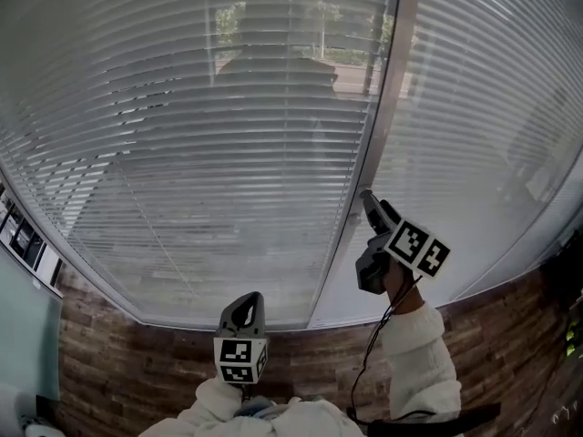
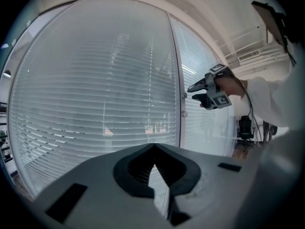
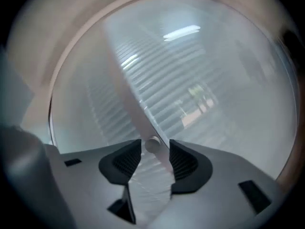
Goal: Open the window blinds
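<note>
Slatted window blinds (image 1: 228,107) cover two panes split by a pale upright frame bar (image 1: 387,107). The left pane's slats let the outside show through; the right blind (image 1: 492,107) looks closed. My right gripper (image 1: 366,197) is raised against the bar. In the right gripper view its jaws stand open around a small round pale knob (image 3: 152,144), with a gap on each side. My left gripper (image 1: 244,300) hangs low in front of the left blind (image 2: 95,94), its tips together on nothing. From the left gripper view, the right gripper (image 2: 196,92) points at the bar.
Below the sill runs a brown brick-pattern wall (image 1: 137,362). A dark cable (image 1: 373,353) hangs from the right gripper beside a white sleeve (image 1: 424,362). An office chair (image 2: 245,125) stands at the right of the room. Framed items (image 1: 23,239) hang at far left.
</note>
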Available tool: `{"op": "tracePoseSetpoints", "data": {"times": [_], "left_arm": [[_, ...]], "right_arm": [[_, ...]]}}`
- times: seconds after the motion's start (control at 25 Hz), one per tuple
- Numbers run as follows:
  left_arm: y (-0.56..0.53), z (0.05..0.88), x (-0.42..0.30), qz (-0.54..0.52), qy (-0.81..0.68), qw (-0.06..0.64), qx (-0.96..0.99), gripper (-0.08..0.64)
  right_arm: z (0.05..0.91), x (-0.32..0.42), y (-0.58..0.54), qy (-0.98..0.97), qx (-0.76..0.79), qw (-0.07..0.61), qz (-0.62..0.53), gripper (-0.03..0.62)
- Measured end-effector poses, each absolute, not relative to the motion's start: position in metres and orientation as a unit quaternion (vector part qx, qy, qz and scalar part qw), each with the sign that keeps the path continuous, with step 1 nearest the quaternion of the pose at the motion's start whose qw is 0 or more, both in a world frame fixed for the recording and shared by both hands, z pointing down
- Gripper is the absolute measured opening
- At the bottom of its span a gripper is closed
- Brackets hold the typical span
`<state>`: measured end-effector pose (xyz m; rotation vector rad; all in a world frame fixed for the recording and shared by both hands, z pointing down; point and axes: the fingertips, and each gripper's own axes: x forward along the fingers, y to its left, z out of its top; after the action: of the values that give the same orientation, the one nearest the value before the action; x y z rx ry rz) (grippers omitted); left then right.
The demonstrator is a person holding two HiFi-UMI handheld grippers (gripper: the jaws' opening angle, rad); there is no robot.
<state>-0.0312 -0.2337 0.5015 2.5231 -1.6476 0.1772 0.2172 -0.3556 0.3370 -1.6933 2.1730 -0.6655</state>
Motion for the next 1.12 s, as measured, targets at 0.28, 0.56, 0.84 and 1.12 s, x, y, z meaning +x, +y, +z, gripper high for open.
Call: {"op": "tracePoseSetpoints", "data": {"times": [0.28, 0.56, 0.84, 1.12], "left_arm": [[-0.225, 0.503, -0.021, 0.053, -0.527, 0.059, 0.846, 0.002], [-0.225, 0.509, -0.042, 0.051, -0.543, 0.069, 0.835, 0.002], [-0.228, 0.512, -0.05, 0.053, -0.548, 0.07, 0.832, 0.002], [-0.228, 0.513, -0.044, 0.055, -0.541, 0.07, 0.836, 0.002]], "right_arm": [[0.352, 0.216, -0.373, 0.614, -0.47, 0.417, -0.478, 0.172], [0.35, 0.216, -0.382, 0.582, -0.476, 0.433, -0.498, 0.158], [0.35, 0.216, -0.383, 0.607, -0.496, 0.406, -0.469, 0.13], [0.34, 0.21, -0.386, 0.696, -0.597, 0.2, -0.345, 0.13]]}}
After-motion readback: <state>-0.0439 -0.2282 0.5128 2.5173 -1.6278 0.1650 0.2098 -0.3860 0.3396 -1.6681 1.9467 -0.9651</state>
